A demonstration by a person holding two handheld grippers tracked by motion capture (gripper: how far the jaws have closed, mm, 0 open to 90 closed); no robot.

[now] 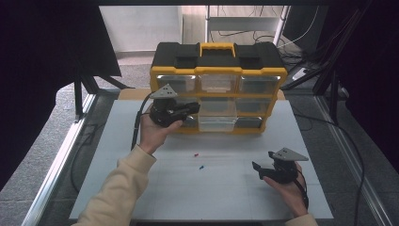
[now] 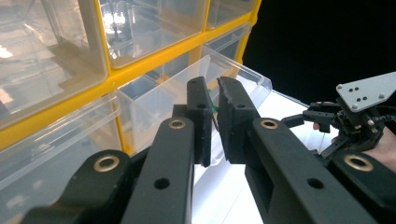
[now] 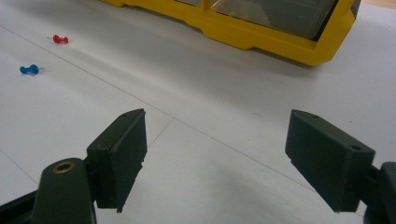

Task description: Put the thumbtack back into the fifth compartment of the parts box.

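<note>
White table [image 1: 141,141], high view: left gripper [image 1: 193,109] at the organizer's [image 1: 219,49] pulled-out drawer [image 1: 216,125], red pin [image 1: 195,154] and blue pin [image 1: 201,167] mid-table; left gripper view: jaws nearly closed, apparently pinching a green pin [image 2: 214,108] above the drawer, so release is likely next; right gripper view: right gripper [image 3: 217,158] wide, empty; no legible writing.

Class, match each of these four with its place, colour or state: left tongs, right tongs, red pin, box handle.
Things:
1. left tongs
2. right tongs
3. red pin
4. box handle

Descriptions:
a. wide open
b. yellow
c. lying on the table
d. closed on a green pin

Pairs: 1-d, 2-a, 3-c, 4-b
</note>
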